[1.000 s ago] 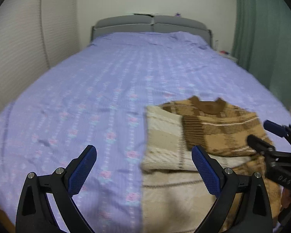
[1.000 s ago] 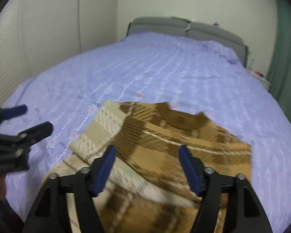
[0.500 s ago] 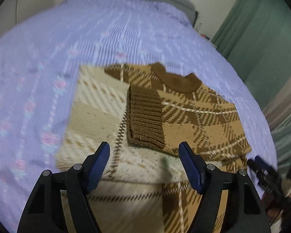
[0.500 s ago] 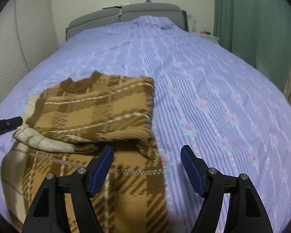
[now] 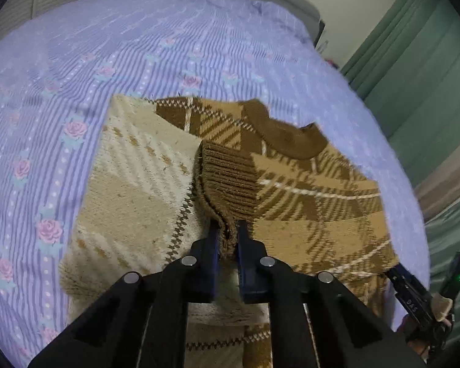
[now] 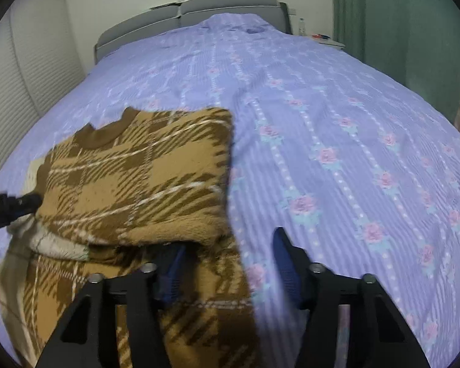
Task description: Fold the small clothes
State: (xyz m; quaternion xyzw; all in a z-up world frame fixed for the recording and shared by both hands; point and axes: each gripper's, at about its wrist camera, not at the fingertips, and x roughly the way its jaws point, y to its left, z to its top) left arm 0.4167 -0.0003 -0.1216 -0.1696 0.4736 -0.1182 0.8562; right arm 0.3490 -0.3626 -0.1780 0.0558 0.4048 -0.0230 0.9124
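Note:
A small brown and tan plaid sweater (image 5: 306, 202) lies partly folded on the bed, its cream inside (image 5: 132, 196) showing at the left. My left gripper (image 5: 228, 233) is shut on the ribbed brown cuff (image 5: 227, 184) of the sleeve folded across the chest. In the right wrist view the sweater (image 6: 132, 184) lies at the lower left. My right gripper (image 6: 227, 251) is open at the sweater's right edge, its left finger tucked under the folded layer and its right finger over bare bedspread.
The sweater rests on a purple flowered bedspread (image 6: 337, 122) with a grey headboard (image 6: 199, 9) at the far end. Green curtains (image 6: 398, 30) hang at the right and a pale wall panel (image 6: 30, 61) stands at the left. The bed's edge is near me.
My left gripper has moved in and closed on the sleeve cuff. My right gripper has moved down to the sweater's right edge, still open.

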